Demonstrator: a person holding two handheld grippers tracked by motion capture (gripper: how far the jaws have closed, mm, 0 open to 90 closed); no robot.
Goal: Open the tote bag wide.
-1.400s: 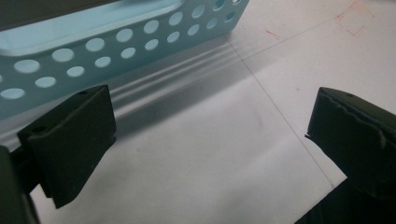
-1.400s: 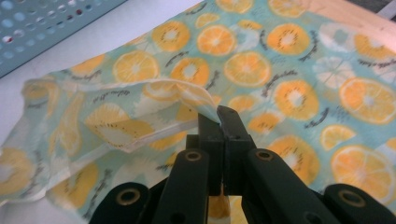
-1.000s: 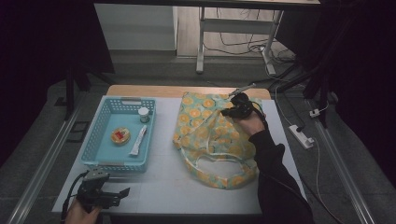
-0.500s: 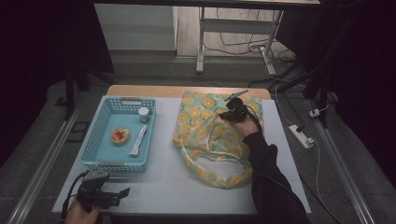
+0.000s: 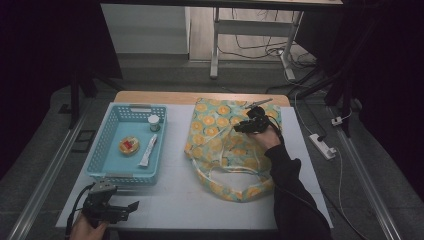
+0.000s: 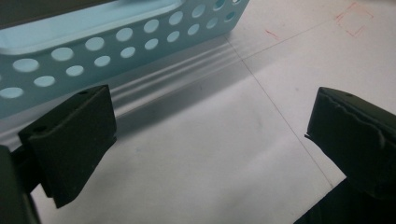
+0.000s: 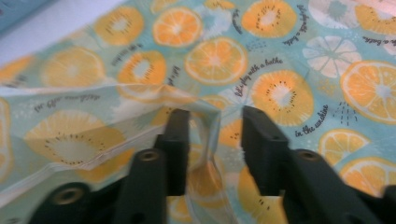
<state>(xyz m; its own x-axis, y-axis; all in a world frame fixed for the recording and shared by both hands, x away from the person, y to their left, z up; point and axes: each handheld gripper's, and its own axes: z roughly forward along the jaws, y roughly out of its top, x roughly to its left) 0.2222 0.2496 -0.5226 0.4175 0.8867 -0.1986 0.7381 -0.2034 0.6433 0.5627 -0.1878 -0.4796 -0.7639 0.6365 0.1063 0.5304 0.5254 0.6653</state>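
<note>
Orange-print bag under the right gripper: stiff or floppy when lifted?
Probably floppy: the bag lies flat and wrinkled, and a thin fold stands between the right gripper jaws. Likely light and saggy; the glossy fabric may slip.

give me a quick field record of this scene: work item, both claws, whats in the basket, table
work item: orange-print bag, lying flat right of the basket
right claw: jaws just opened, a raised fold of the bag's edge between them, pads not pressing
left claw: open, nothing between the jaws, over the near left table
basket: light blue, holds a small jar, a white tube, a round container
table: white top
</note>
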